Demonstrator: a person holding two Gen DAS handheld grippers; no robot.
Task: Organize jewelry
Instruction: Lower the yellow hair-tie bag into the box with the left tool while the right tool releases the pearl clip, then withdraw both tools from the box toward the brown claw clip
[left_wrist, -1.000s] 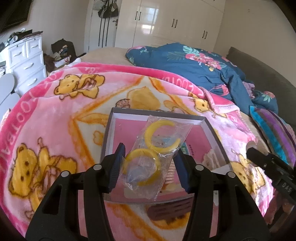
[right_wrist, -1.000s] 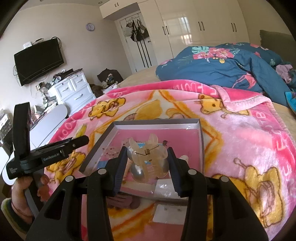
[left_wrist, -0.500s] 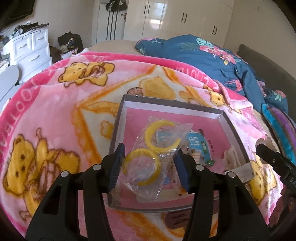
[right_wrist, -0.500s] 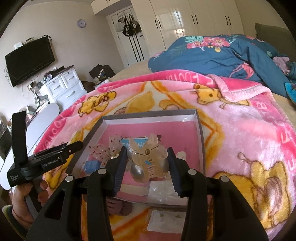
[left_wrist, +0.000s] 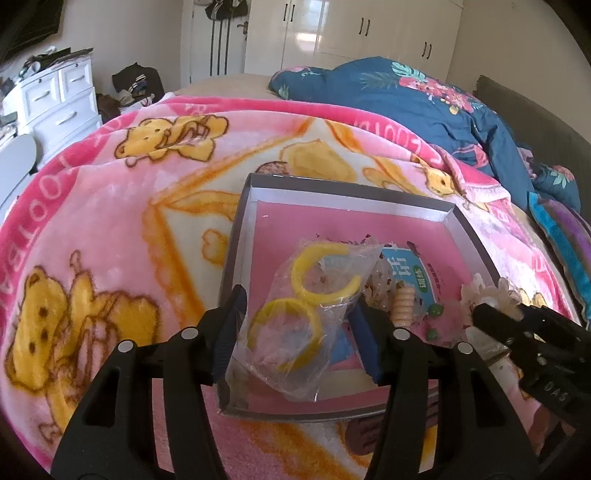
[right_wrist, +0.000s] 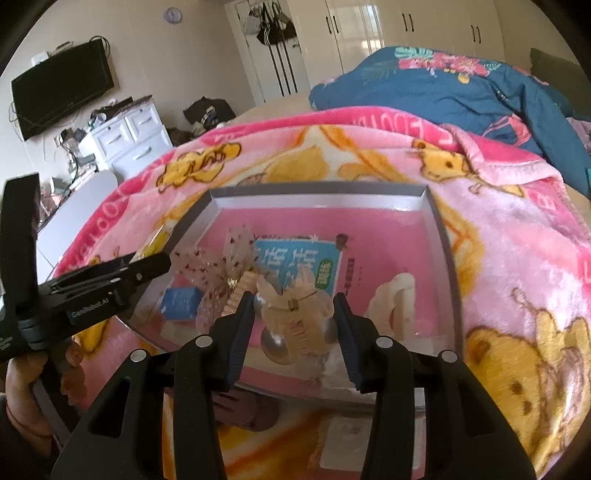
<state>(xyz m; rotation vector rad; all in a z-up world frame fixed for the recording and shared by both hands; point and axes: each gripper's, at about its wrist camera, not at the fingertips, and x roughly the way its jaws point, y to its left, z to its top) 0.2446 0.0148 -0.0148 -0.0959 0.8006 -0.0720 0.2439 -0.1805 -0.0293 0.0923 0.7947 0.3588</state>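
My left gripper (left_wrist: 297, 314) is shut on a clear plastic bag of yellow bangles (left_wrist: 306, 310) and holds it over the near left part of the grey-rimmed pink box (left_wrist: 332, 190). My right gripper (right_wrist: 293, 317) is shut on a translucent peach hair claw with pearl balls (right_wrist: 295, 315), over the near edge of the same box (right_wrist: 317, 194). The box holds a blue card (right_wrist: 295, 262), a beige comb clip (left_wrist: 402, 312), a sheer spotted bow (right_wrist: 218, 269), a small blue block (right_wrist: 181, 302) and a cream hair claw (right_wrist: 391, 299). The right gripper shows at the left wrist view's right edge (left_wrist: 480, 314).
The box lies on a pink teddy-bear blanket (left_wrist: 110, 206) on a bed. A blue floral duvet (left_wrist: 424, 99) is bunched at the back right. A white dresser (left_wrist: 55, 99) stands at far left. A dark hair claw (right_wrist: 240, 410) and a small clear packet (right_wrist: 347, 439) lie in front of the box.
Both grippers have moved forward and down toward the box, still holding the bangle bag and the hair claw. The box and its contents now sit closer and larger in both views.
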